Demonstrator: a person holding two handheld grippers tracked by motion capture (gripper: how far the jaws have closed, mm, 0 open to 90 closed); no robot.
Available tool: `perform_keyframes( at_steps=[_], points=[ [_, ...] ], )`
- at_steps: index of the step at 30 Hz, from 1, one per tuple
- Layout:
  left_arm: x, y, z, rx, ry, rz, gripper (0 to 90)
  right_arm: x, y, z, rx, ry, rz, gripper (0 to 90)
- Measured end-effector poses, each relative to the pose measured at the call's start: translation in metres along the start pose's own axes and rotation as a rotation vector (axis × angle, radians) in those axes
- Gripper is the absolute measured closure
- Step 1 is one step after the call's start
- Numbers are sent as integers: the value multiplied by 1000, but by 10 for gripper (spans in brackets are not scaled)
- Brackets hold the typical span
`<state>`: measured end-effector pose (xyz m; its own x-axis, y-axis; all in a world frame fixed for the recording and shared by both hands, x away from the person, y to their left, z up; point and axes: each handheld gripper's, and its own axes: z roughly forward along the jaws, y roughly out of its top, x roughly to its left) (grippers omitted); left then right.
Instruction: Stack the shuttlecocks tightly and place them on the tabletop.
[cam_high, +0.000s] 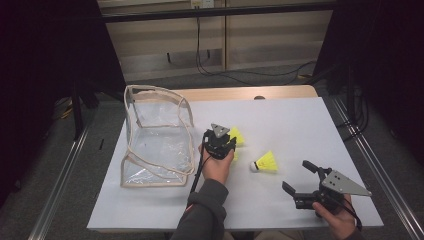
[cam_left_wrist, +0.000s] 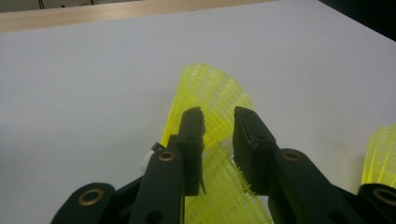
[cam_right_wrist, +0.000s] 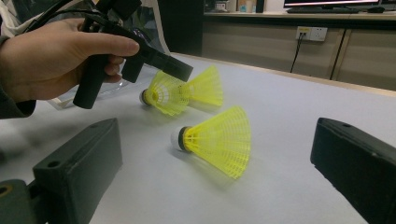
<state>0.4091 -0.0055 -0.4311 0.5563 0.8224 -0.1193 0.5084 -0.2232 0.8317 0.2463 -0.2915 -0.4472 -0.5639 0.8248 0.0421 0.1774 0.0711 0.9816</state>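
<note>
Shuttlecocks, yellow mesh skirt, white cork: three in all. Two lie together near the middle of the tabletop, one overlapping the other; the third shuttlecock lies alone, closer to the near edge.

Clear pouch with beige trim: one, by the left edge of the tabletop.

Grippers: two, the left gripper and the right gripper.

Hands: two, one to each gripper.

Shuttlecocks are yellow mesh with white tips. The desk is white; at nine o'clock, the clear bag has beige trim.
</note>
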Motion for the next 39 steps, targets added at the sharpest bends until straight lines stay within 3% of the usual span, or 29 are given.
perform_keyframes(
  at_steps=[39],
  points=[
    [0, 3, 0, -9, -15, -28, 630, 0, 0, 1, 0, 3, 0, 16]
  ],
)
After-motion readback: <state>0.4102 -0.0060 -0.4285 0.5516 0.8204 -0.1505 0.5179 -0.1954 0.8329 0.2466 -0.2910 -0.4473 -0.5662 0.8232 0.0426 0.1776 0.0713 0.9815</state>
